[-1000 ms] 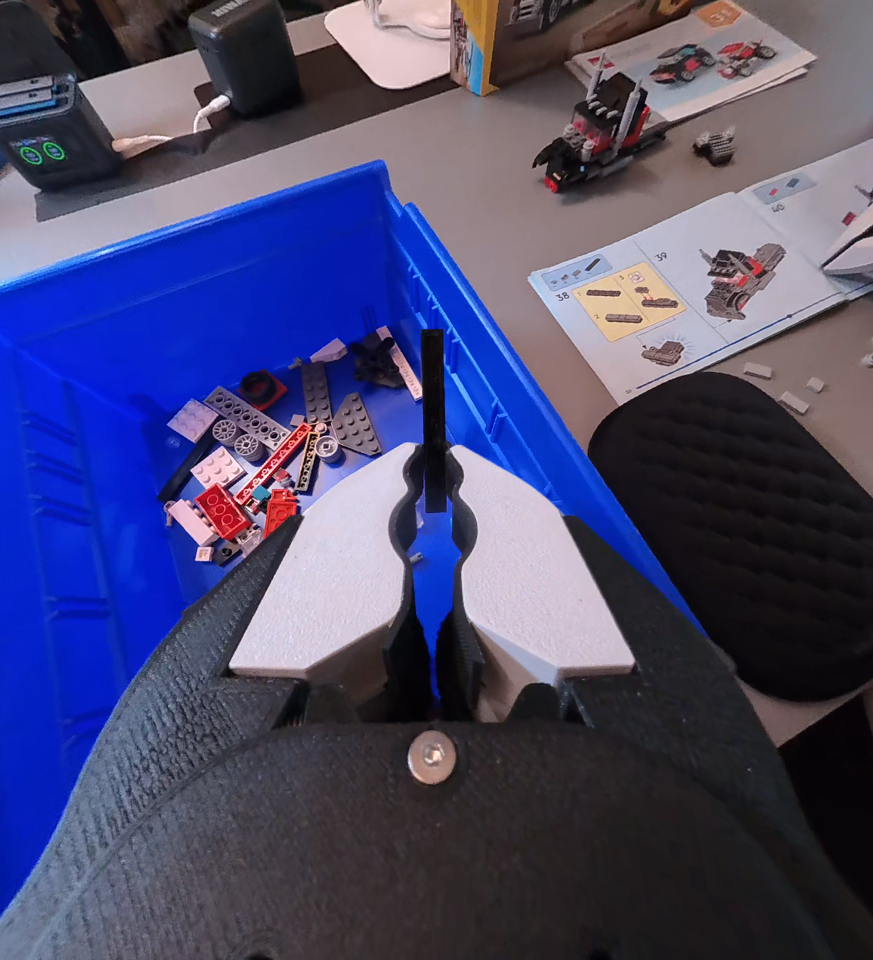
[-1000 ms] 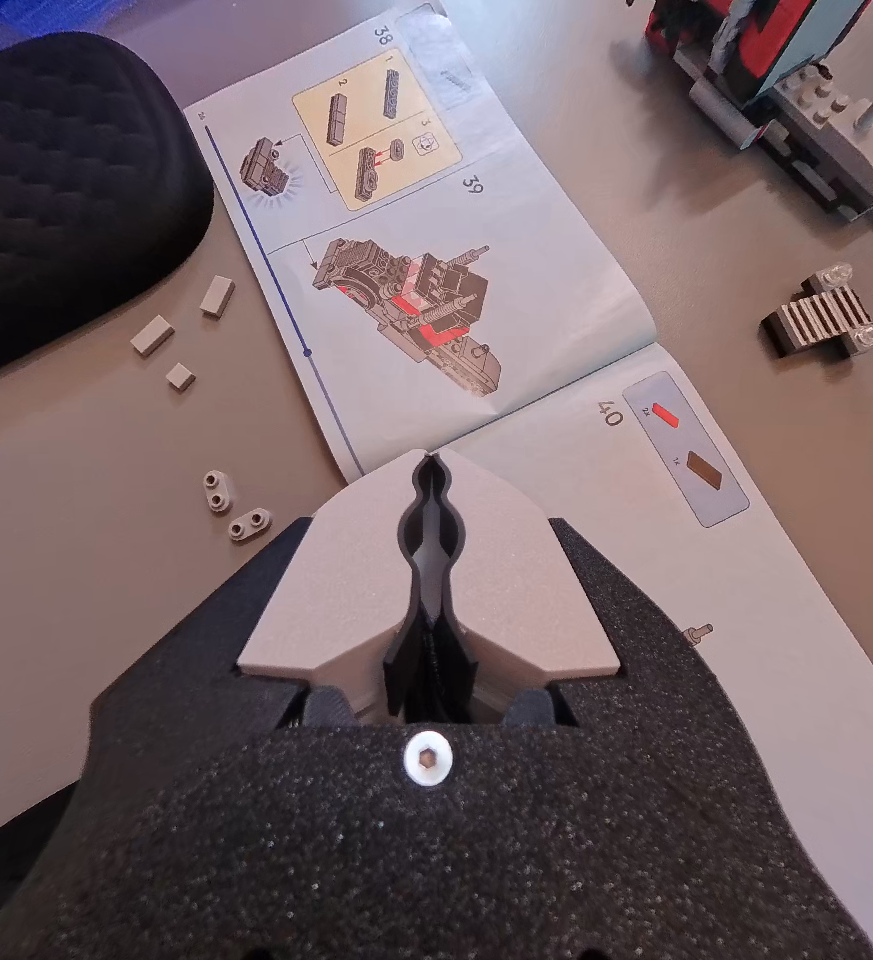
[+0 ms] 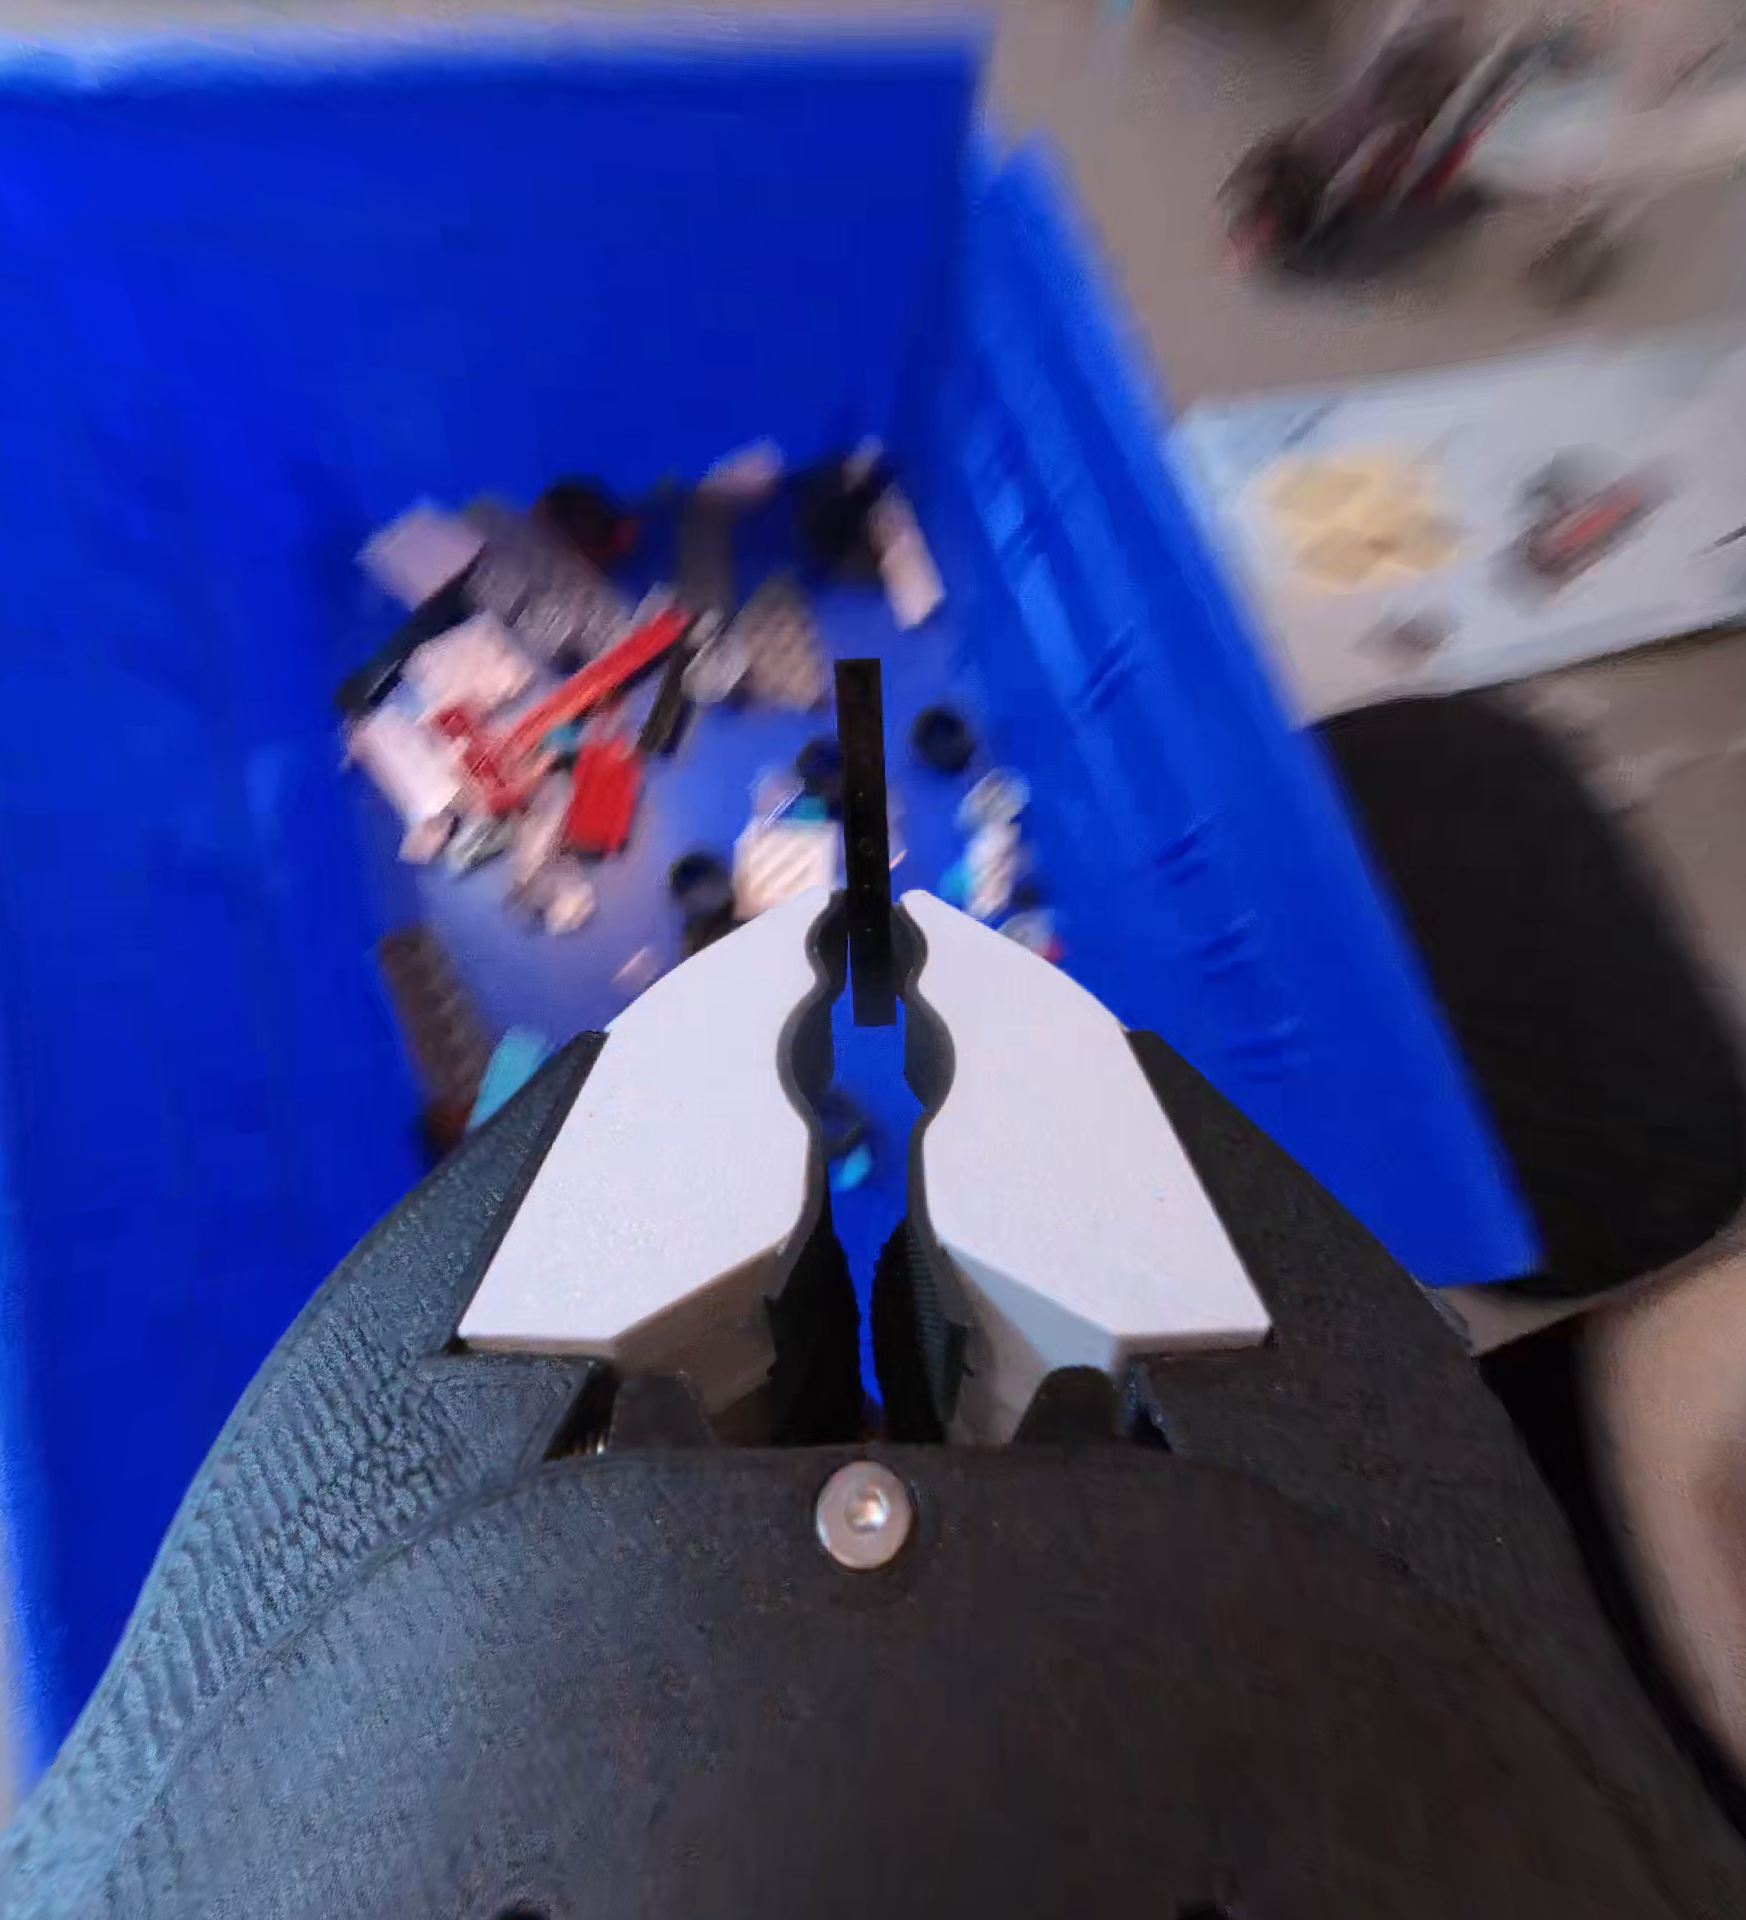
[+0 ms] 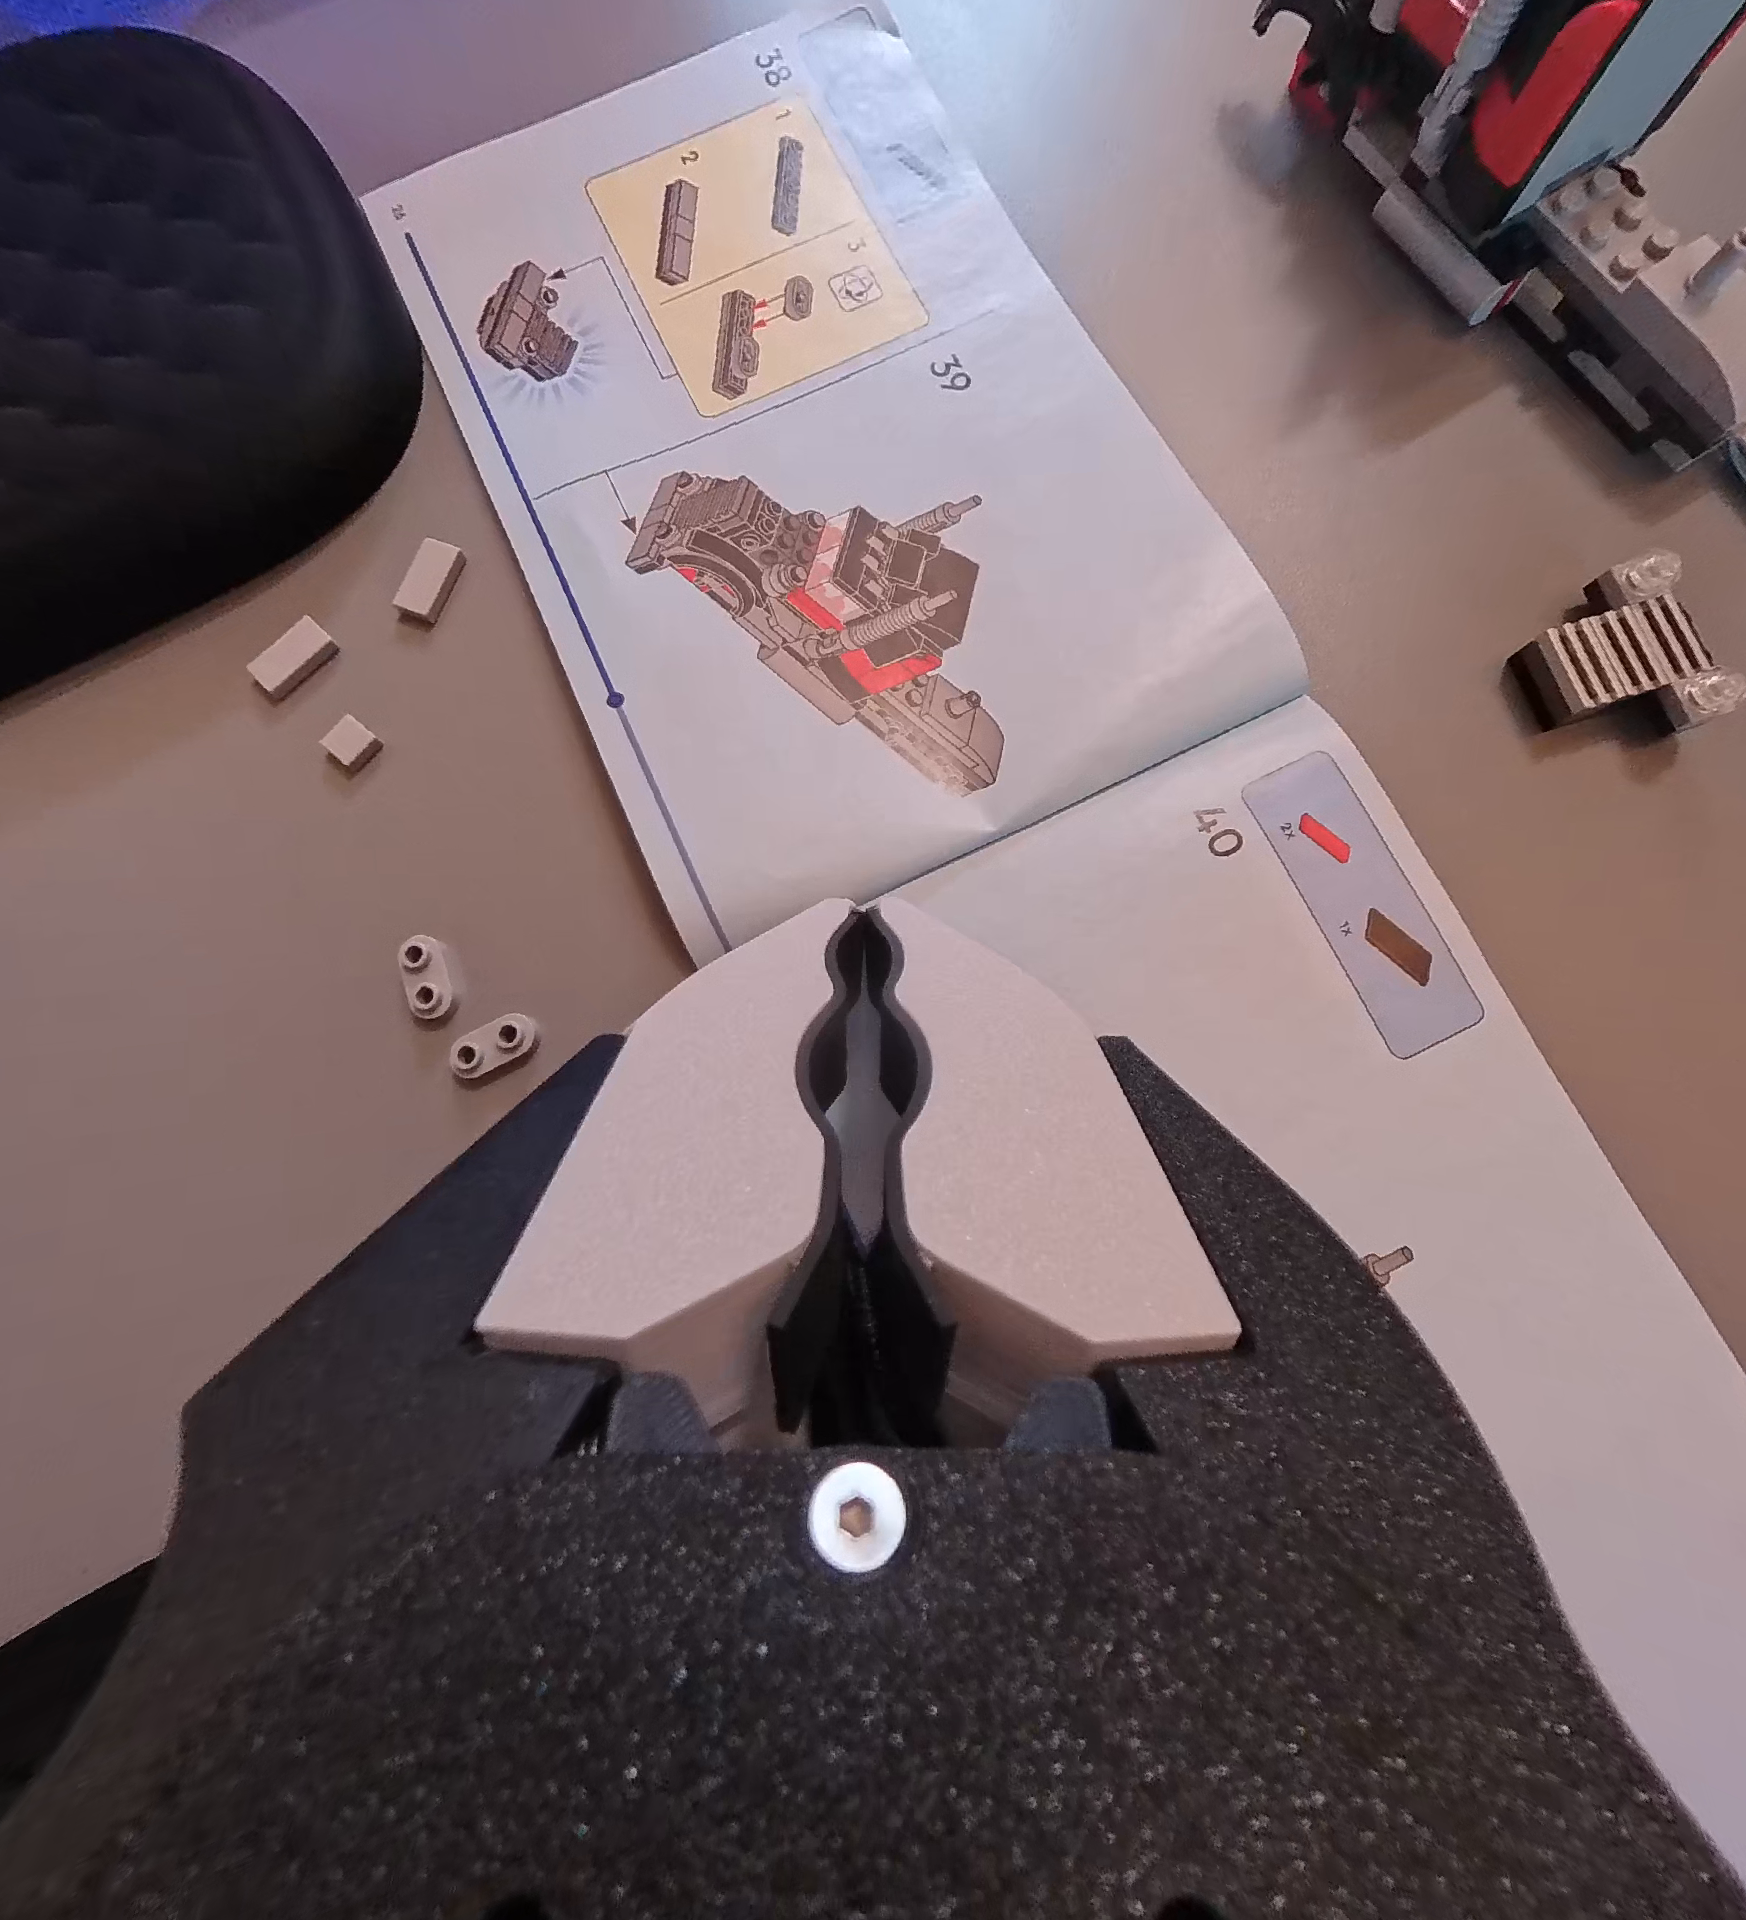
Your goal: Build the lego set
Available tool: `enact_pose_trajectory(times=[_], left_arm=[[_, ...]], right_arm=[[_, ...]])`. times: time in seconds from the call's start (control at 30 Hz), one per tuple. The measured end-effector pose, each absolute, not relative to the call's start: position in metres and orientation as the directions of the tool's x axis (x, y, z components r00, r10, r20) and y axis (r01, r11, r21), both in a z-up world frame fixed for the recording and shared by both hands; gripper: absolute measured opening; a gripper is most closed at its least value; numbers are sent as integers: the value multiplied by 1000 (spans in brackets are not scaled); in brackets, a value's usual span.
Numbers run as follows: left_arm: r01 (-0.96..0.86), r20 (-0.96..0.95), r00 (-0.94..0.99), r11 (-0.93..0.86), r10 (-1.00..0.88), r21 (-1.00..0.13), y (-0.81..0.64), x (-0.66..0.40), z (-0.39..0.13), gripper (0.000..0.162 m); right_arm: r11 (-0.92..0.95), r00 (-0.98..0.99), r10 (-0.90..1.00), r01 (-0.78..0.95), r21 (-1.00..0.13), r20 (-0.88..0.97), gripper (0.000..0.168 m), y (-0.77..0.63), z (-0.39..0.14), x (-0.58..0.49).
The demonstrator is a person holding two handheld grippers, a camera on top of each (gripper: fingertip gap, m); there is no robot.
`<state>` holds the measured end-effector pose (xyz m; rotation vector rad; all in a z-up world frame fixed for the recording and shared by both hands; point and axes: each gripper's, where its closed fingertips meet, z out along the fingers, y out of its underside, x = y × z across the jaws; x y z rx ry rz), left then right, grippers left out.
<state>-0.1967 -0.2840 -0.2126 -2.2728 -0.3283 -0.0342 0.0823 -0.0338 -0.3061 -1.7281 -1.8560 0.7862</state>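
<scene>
Left gripper point(image 3: 866, 914): one black strip point(image 3: 864, 831).

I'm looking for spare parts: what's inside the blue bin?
The blue bin holds a loose pile of lego pieces in red, grey, white and black, too blurred to identify. The left gripper, holding a thin black piece, covers the near floor.
</scene>
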Motion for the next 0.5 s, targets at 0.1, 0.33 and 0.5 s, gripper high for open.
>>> enact_pose_trajectory(times=[0.1, 0.33, 0.5], left_arm=[[210, -18, 966, -828, 257, -520, -317, -202, -244, 9], [185, 5, 981, -927, 194, -327, -335, -183, -272, 9], [178, -40, 980, -954, 193, -243, -340, -189, -282, 9]], right_arm=[[30, -85, 995, 719, -695, -44, 0, -34, -306, 82], [33, -84, 996, 720, -693, -40, 0, -34, -306, 82], [28, -83, 995, 720, -693, -46, 0, -34, -306, 82]])
